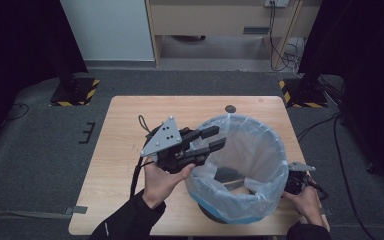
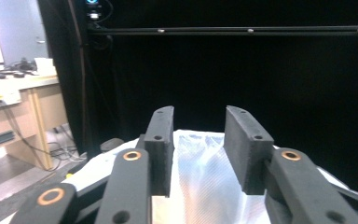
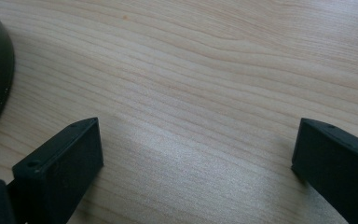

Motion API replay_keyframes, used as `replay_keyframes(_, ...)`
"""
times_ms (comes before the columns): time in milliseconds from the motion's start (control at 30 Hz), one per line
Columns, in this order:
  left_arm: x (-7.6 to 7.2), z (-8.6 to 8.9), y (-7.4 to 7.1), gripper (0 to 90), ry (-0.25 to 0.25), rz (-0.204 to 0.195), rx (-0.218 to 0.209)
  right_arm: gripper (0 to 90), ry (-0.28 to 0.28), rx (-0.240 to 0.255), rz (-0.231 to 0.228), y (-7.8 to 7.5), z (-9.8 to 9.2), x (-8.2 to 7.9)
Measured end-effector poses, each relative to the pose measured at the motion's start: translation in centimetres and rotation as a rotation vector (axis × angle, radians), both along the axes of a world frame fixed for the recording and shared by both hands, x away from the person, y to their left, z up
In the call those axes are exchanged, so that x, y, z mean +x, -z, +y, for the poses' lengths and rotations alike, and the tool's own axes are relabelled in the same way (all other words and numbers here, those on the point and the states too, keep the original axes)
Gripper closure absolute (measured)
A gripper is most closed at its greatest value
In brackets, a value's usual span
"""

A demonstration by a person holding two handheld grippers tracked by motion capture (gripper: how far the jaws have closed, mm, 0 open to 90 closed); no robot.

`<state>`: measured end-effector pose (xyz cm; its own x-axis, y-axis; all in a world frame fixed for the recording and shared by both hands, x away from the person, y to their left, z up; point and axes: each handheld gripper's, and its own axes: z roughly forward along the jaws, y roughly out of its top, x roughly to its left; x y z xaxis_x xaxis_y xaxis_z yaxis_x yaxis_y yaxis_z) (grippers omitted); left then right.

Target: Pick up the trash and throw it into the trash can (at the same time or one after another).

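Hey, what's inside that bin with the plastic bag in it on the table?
The bin is lined with a clear plastic bag folded over its rim. Through the opening, only the dark bottom and a pale strip show. The near bag wall hides the rest.

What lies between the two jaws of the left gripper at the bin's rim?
Nothing is clamped: in the left gripper view, the left gripper stands open, its jaws apart above the clear bin liner, which shows through the gap.
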<state>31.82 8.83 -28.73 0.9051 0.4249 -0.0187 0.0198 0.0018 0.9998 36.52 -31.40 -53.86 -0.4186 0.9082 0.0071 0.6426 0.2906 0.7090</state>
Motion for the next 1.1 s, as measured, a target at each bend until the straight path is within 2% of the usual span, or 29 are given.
replay_keyframes(33,0.2,0.9,0.0,57.5,-0.022,0.004,-0.010,2.0,0.000,0.000,0.000,0.0,0.0,0.0)
replay_keyframes(67,0.2,0.9,0.0,56.4,-0.022,0.004,-0.010,2.0,0.000,0.000,0.000,0.0,0.0,0.0)
replay_keyframes(100,0.4,1.8,0.0,54.6,-0.052,0.003,-0.014,2.0,0.001,0.000,0.000,0.0,0.0,0.0)
replay_keyframes(133,0.4,1.8,0.0,53.9,-0.052,0.003,-0.014,2.0,0.001,0.000,0.000,0.0,0.0,0.0)
replay_keyframes(233,0.9,3.9,0.1,51.2,-0.114,0.002,-0.018,2.0,0.000,0.000,0.000,0.0,0.0,0.0)
replay_keyframes(267,0.9,3.9,0.1,50.1,-0.114,0.002,-0.018,2.0,0.000,0.000,0.000,0.0,0.0,0.0)
replay_keyframes(300,1.2,4.9,0.3,49.1,-0.144,0.005,-0.014,2.0,0.000,0.000,0.000,0.0,0.0,0.0)
replay_keyframes(433,2.0,6.8,1.0,46.4,-0.222,0.014,-0.008,2.0,0.001,0.000,0.000,0.0,0.0,0.0)
replay_keyframes(500,2.3,7.1,1.2,45.4,-0.238,0.019,-0.004,2.0,0.000,0.000,0.000,0.0,0.0,0.0)
replay_keyframes(567,3.1,8.1,2.1,44.8,-0.290,0.030,0.016,2.0,0.000,0.000,0.000,0.0,0.0,0.0)
replay_keyframes(767,5.5,9.9,4.6,42.5,-0.398,0.091,0.058,2.0,0.000,0.000,0.000,0.0,0.0,0.0)
replay_keyframes(800,5.5,9.9,4.6,42.2,-0.398,0.091,0.058,2.0,0.000,0.000,0.000,0.0,0.0,0.0)
replay_keyframes(900,7.2,10.9,6.5,41.9,-0.454,0.150,0.073,2.0,0.000,0.000,0.000,0.0,0.0,0.0)
replay_keyframes(933,7.2,10.9,6.5,41.5,-0.454,0.150,0.073,2.0,0.000,0.000,0.000,0.0,0.0,0.0)
replay_keyframes(967,7.9,11.3,7.5,41.3,-0.479,0.176,0.085,2.0,0.000,0.000,0.000,0.0,0.0,0.0)
replay_keyframes(1033,8.2,11.4,7.9,41.0,-0.491,0.187,0.097,2.0,0.000,0.000,0.000,0.0,0.0,0.0)
replay_keyframes(1100,9.1,11.9,9.1,40.7,-0.526,0.214,0.119,2.0,0.000,0.000,0.000,0.0,0.0,0.0)
